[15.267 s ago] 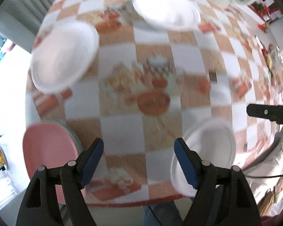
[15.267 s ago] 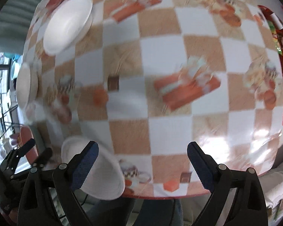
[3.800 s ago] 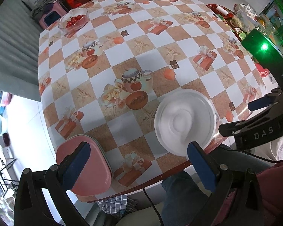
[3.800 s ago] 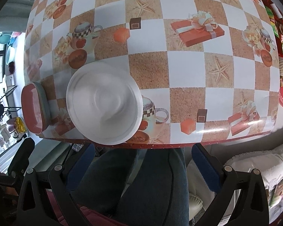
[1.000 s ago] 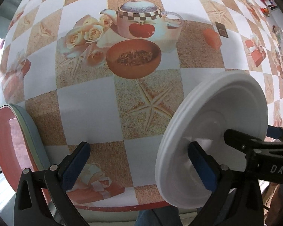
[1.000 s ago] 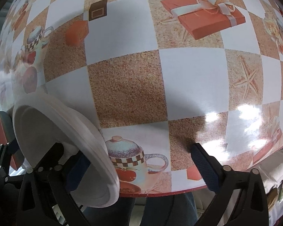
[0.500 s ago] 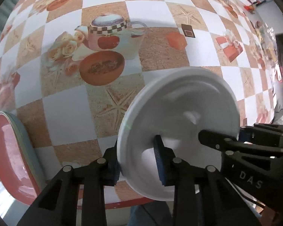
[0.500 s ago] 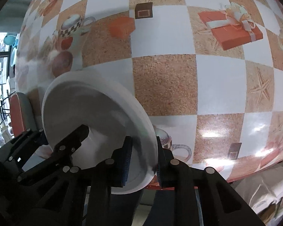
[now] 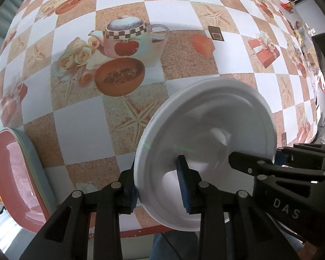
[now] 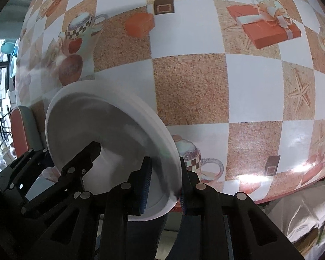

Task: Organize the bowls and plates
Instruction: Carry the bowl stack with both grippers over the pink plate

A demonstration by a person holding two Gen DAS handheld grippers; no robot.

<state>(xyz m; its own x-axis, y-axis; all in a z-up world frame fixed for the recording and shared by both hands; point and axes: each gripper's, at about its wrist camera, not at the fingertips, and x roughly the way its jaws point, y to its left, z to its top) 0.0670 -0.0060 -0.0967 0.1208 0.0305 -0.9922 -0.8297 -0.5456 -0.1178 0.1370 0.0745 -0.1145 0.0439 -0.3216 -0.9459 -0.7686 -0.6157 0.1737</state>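
Pink plate stack (image 9: pixel 17 171) overhangs the table's (image 9: pixel 80 117) near left edge. Left gripper (image 9: pixel 159 184) clamps the white bowl stack (image 9: pixel 208 134) by its left rim; right gripper (image 10: pixel 163 184) clamps the right rim, near edge.

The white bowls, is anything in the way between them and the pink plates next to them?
Nothing visible. The left gripper and right gripper both clamp the rim of the white bowls. Between them and the pink plates at the table edge lies only bare patterned tablecloth.
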